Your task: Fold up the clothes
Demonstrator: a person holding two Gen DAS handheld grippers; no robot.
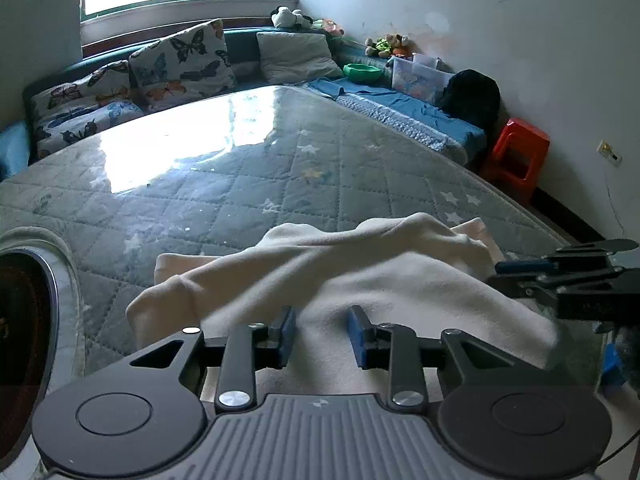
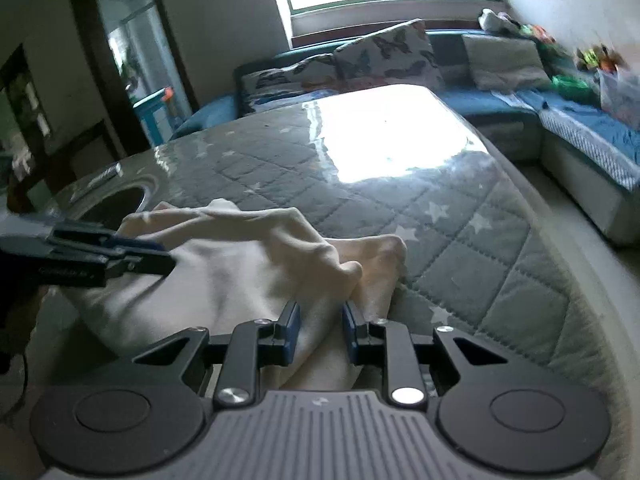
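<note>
A cream fleece garment (image 1: 360, 276) lies bunched near the front edge of the grey quilted mattress (image 1: 240, 184). My left gripper (image 1: 322, 334) hovers over its near part, open, with cloth showing in the gap and its blue pads (image 1: 289, 336) clear of it. My right gripper (image 1: 500, 272) comes in from the right at the garment's edge. In the right wrist view the right gripper (image 2: 320, 330) stands narrowly open, a fold of the garment (image 2: 256, 256) running between its jaws. The left gripper (image 2: 160, 256) reaches in from the left there.
A round dark opening with a metal rim (image 1: 44, 320) sits at the mattress's left front. Butterfly cushions (image 1: 180, 60) and a blue-covered bench (image 1: 400, 108) line the back. A red stool (image 1: 516, 152) stands at the right by the wall. A doorway (image 2: 132, 52) shows at the left.
</note>
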